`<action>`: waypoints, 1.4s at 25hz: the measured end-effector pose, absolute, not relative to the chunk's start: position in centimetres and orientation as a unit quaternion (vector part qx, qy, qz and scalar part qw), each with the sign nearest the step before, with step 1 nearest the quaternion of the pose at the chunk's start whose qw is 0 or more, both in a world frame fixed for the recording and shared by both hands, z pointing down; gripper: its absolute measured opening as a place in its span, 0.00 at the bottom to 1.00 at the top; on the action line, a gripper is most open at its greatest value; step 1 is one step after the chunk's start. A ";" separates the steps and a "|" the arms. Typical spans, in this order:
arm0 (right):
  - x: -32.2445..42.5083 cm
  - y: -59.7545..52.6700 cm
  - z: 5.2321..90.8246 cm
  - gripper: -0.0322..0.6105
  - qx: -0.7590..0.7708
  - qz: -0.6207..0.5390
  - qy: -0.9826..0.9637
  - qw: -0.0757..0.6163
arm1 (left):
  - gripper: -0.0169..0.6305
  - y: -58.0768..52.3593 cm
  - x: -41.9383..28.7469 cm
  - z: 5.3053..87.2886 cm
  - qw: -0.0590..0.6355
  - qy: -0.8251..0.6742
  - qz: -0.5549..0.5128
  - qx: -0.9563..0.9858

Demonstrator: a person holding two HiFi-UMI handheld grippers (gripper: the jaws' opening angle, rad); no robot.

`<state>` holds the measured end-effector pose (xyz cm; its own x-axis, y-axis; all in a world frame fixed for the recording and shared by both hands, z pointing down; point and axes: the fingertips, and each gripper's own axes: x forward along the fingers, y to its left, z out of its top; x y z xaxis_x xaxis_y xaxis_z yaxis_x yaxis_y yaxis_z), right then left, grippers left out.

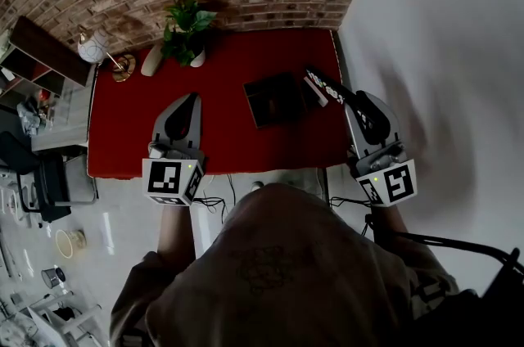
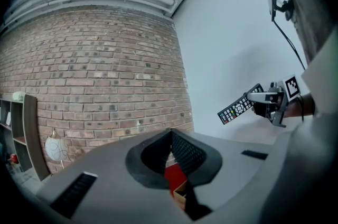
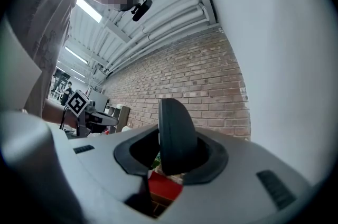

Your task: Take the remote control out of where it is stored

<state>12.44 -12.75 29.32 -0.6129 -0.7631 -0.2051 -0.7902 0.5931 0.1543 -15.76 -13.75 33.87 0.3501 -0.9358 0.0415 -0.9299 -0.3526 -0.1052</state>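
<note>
The black remote control (image 1: 324,85) is off the table, and my right gripper (image 1: 354,98) is shut on its near end above the table's right edge. The left gripper view shows the remote control (image 2: 238,107) from the side, buttons visible, sticking out of the right gripper (image 2: 266,97) in mid air. In the right gripper view it shows end-on as a dark rounded shape (image 3: 176,136) between the jaws. A dark open box (image 1: 277,98) lies on the red table (image 1: 246,51), left of the remote. My left gripper (image 1: 193,98) hovers over the table's left half, shut and holding nothing.
A potted plant (image 1: 187,30) and a small lamp (image 1: 97,48) stand at the back of the table by the brick wall. A white wall runs along the right side. A wooden shelf (image 1: 37,59) and clutter are at the far left.
</note>
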 end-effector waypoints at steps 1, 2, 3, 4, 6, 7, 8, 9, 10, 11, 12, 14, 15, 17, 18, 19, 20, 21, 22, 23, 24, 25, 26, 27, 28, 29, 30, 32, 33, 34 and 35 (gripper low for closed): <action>12.4 -12.8 29.3 0.24 -0.436 0.115 0.891 0.058 | 0.04 -13.7 -15.8 34.0 0.029 0.567 -0.050 -0.821; 12.4 -12.8 29.4 0.24 -0.436 0.114 0.891 0.057 | 0.04 -13.7 -15.9 34.4 0.023 0.567 -0.054 -0.822; 12.5 -12.8 29.5 0.24 -0.437 0.114 0.891 0.056 | 0.04 -13.6 -15.9 34.6 0.020 0.566 -0.057 -0.822; 12.5 -12.9 29.7 0.24 -0.437 0.113 0.891 0.056 | 0.04 -13.7 -15.8 34.5 0.023 0.566 -0.056 -0.823; 12.5 -13.0 29.8 0.24 -0.437 0.112 0.890 0.057 | 0.04 -13.8 -15.6 34.2 0.029 0.564 -0.051 -0.823; 12.5 -13.0 29.9 0.24 -0.438 0.112 0.890 0.057 | 0.04 -13.8 -15.5 34.3 0.027 0.564 -0.052 -0.824; 12.4 -13.0 29.9 0.24 -0.438 0.111 0.890 0.056 | 0.04 -13.8 -15.5 34.4 0.026 0.563 -0.052 -0.824; 12.4 -13.0 30.0 0.24 -0.438 0.110 0.891 0.055 | 0.04 -13.8 -15.4 34.3 0.027 0.563 -0.052 -0.825; 12.4 -13.1 30.1 0.24 -0.438 0.109 0.891 0.053 | 0.04 -13.9 -15.3 34.3 0.027 0.562 -0.052 -0.825; 12.5 -13.3 30.2 0.24 -0.439 0.108 0.890 0.051 | 0.04 -14.0 -15.3 34.4 0.025 0.561 -0.053 -0.825; 12.6 -13.5 30.4 0.24 -0.440 0.107 0.890 0.050 | 0.04 -14.0 -15.3 34.6 0.024 0.561 -0.054 -0.826; 12.9 -14.2 30.7 0.24 -0.445 0.103 0.888 0.048 | 0.04 -14.2 -15.0 34.5 0.028 0.558 -0.052 -0.828; 13.1 -14.7 31.0 0.24 -0.448 0.098 0.887 0.046 | 0.04 -14.2 -14.8 34.4 0.030 0.556 -0.051 -0.829; 13.7 -16.0 31.7 0.24 -0.454 0.084 0.886 0.041 | 0.04 -14.3 -14.5 34.7 0.025 0.553 -0.053 -0.831; 13.9 -16.8 32.0 0.24 -0.457 0.078 0.885 0.038 | 0.04 -14.3 -14.3 34.8 0.023 0.552 -0.054 -0.832; 14.2 -17.6 32.4 0.24 -0.458 0.072 0.885 0.035 | 0.04 -14.3 -14.1 34.8 0.022 0.550 -0.055 -0.833; 14.4 -18.5 32.8 0.24 -0.460 0.066 0.885 0.032 | 0.04 -14.3 -13.9 34.9 0.020 0.549 -0.056 -0.834; 14.6 -19.4 33.4 0.24 -0.461 0.061 0.885 0.028 | 0.04 -14.4 -13.7 34.9 0.021 0.547 -0.056 -0.835; 14.8 -20.4 34.0 0.24 -0.462 0.054 0.885 0.025 | 0.04 -14.5 -13.4 34.9 0.023 0.545 -0.056 -0.837; 14.9 -21.4 34.7 0.24 -0.463 0.048 0.885 0.021 | 0.04 -14.5 -13.2 34.9 0.023 0.542 -0.056 -0.838; 15.0 -22.4 35.5 0.24 -0.464 0.041 0.885 0.017 | 0.04 -14.5 -12.9 35.0 0.022 0.541 -0.057 -0.839; 15.0 -23.3 36.3 0.24 -0.464 0.034 0.885 0.012 | 0.04 -14.5 -12.7 35.1 0.020 0.539 -0.058 -0.840; 14.9 -24.3 37.1 0.24 -0.465 0.026 0.885 0.007 | 0.04 -14.4 -12.5 35.1 0.019 0.537 -0.058 -0.841; 14.9 -25.3 38.0 0.24 -0.466 0.017 0.885 0.003 | 0.04 -14.4 -12.3 35.2 0.017 0.536 -0.059 -0.842; 14.8 -26.2 38.9 0.24 -0.466 0.006 0.885 -0.002 | 0.04 -14.4 -12.1 35.3 0.015 0.535 -0.059 -0.843; 14.7 -27.2 40.0 0.24 -0.467 -0.005 0.884 -0.006 | 0.04 -14.4 -11.9 35.4 0.013 0.534 -0.059 -0.843; 14.7 -28.2 41.0 0.24 -0.468 -0.017 0.883 -0.011 | 0.04 -14.5 -11.7 35.5 0.011 0.534 -0.058 -0.843; 14.6 -30.0 43.3 0.24 -0.472 -0.039 0.881 -0.022 | 0.04 -14.6 -11.4 35.6 0.006 0.536 -0.055 -0.843; 14.6 -30.8 44.5 0.24 -0.474 -0.050 0.879 -0.029 | 0.04 -14.6 -11.3 35.7 0.005 0.536 -0.054 -0.842; 14.6 -31.7 45.7 0.24 -0.477 -0.062 0.876 -0.035 | 0.04 -14.6 -11.3 35.7 0.003 0.537 -0.054 -0.842; 14.6 -32.5 46.9 0.24 -0.480 -0.075 0.873 -0.042 | 0.04 -14.6 -11.2 35.8 0.001 0.537 -0.056 -0.842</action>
<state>14.57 -32.45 46.91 -0.5365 -0.8314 0.1445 -0.8439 0.5289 -0.0905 -11.21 -14.64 35.80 0.4174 -0.9040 0.0922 -0.9038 -0.4236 -0.0619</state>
